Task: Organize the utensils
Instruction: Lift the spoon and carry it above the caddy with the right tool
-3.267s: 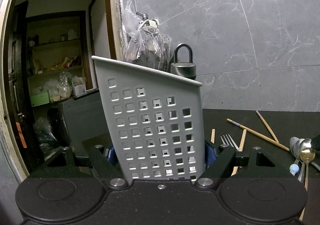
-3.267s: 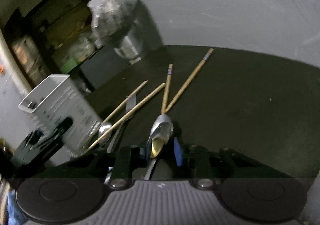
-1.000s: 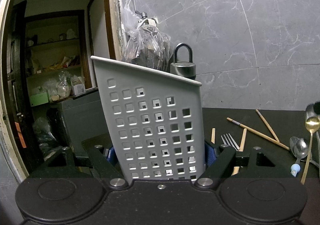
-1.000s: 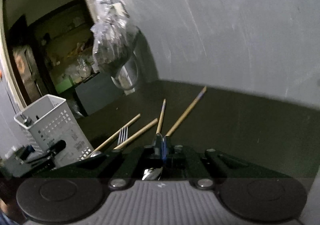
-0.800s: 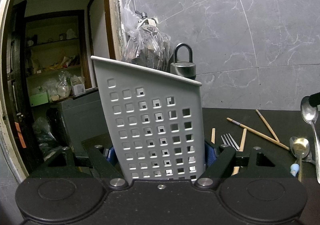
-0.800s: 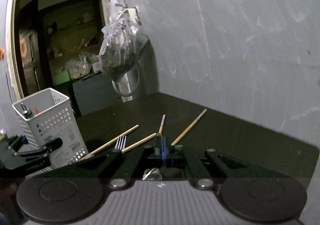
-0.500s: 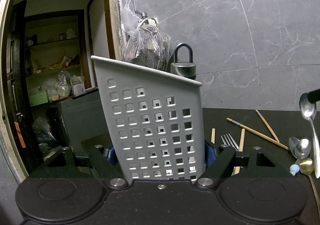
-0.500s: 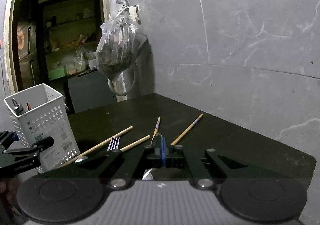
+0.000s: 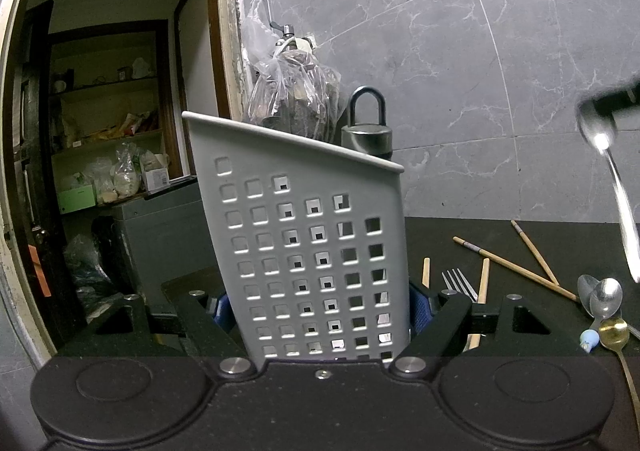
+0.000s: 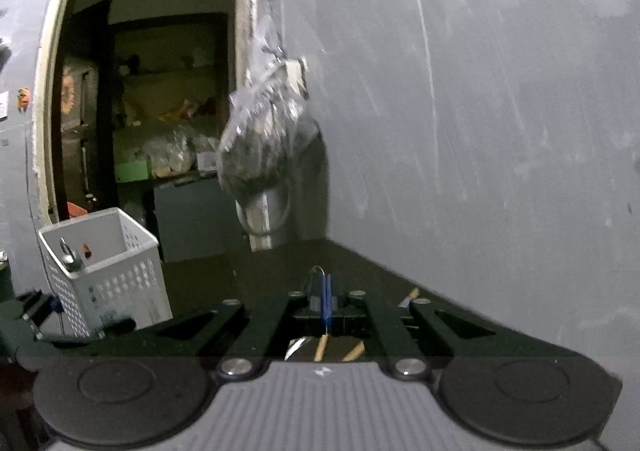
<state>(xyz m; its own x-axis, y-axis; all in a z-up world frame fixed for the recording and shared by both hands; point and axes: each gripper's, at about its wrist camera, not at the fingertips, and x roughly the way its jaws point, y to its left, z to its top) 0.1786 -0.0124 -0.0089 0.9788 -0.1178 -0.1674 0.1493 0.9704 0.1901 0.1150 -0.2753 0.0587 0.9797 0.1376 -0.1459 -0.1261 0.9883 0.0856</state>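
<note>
Left gripper (image 9: 320, 303) jaws clamp the perforated grey plastic utensil basket (image 9: 304, 251); right gripper (image 10: 326, 301) jaws pinch a silver metal spoon (image 9: 612, 187).

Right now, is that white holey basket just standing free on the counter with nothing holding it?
No, the left gripper has its fingers clamped on both sides of the white basket, near its base.
</note>
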